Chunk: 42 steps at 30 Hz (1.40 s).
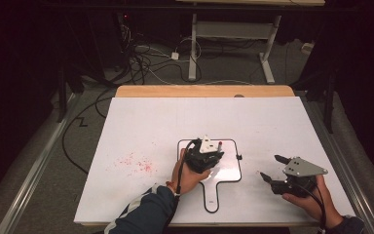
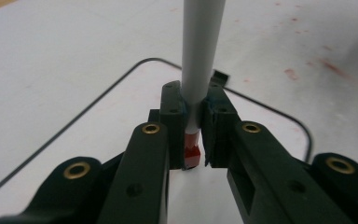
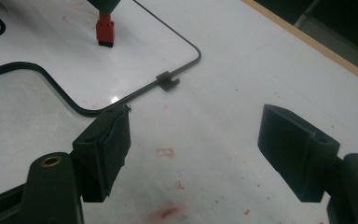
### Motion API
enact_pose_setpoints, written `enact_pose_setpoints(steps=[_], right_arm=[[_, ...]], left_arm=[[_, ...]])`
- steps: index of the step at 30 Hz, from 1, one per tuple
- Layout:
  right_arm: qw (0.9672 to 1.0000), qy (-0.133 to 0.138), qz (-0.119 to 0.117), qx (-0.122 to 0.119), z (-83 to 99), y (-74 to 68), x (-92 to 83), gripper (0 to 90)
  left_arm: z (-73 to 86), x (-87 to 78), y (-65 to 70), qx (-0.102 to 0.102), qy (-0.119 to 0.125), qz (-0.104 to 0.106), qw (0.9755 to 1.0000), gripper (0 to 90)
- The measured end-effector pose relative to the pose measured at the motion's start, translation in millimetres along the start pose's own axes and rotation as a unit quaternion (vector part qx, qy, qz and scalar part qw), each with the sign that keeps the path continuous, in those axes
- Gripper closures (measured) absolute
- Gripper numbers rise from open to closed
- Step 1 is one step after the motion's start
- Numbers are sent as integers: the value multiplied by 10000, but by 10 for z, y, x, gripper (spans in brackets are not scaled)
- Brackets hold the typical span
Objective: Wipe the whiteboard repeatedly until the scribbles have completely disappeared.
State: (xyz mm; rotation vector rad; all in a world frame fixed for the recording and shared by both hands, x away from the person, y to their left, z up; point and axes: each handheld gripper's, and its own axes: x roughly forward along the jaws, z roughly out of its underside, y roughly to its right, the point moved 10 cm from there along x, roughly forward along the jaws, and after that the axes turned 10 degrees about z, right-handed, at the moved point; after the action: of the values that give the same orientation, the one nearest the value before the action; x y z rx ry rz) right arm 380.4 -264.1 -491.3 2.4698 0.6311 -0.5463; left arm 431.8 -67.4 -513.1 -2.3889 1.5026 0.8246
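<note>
The left gripper [image 1: 213, 152] stands over the paddle-shaped whiteboard [image 1: 229, 174], jaws clamped on a grey marker [image 2: 198, 56], red end down. At three o'clock, the right gripper [image 1: 271, 168] rests gaping. No readable writing.

- Outlined board [image 1: 228, 170] lies on the surface [image 1: 146, 122], right of centre, near the front edge.
- Left hand-held gripper [image 1: 213, 148] over the board, marker [image 2: 200, 56] clamped between its jaws.
- Right hand-held gripper [image 1: 271, 168] right of the board.
- Smudges [image 1: 135, 163] left of the board.
</note>
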Motion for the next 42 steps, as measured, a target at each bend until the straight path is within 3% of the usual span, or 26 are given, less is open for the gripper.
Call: enact_pose_setpoints(steps=[7,13,20,24,34,38,41,42], right_arm=[[10000,-3,7,-5,3,8,-3,260],[10000,-13,-4,-36,-4,-10,6,260],[10000,-31,6,-29,7,-4,12,261],[10000,-27,13,-39,3,-5,12,261],[10000,-44,-5,-74,5,-22,25,261],[10000,-29,6,-61,5,-10,19,261],[10000,-40,22,-66,12,-4,13,261],[10000,-41,24,-61,13,-3,12,261]], left_arm=[[105,-198,-244,-211,-40,-260,9994,786],[130,-246,-331,-192,-57,-366,9991,785],[176,-321,-401,-407,8,-351,9986,785],[173,-307,-361,-647,135,-192,9976,785],[68,-56,73,-205,82,191,9996,785],[68,-59,54,-103,11,156,9998,785],[84,-100,-59,-117,1,-43,9999,785],[93,-125,-118,-209,32,-92,9997,785]])
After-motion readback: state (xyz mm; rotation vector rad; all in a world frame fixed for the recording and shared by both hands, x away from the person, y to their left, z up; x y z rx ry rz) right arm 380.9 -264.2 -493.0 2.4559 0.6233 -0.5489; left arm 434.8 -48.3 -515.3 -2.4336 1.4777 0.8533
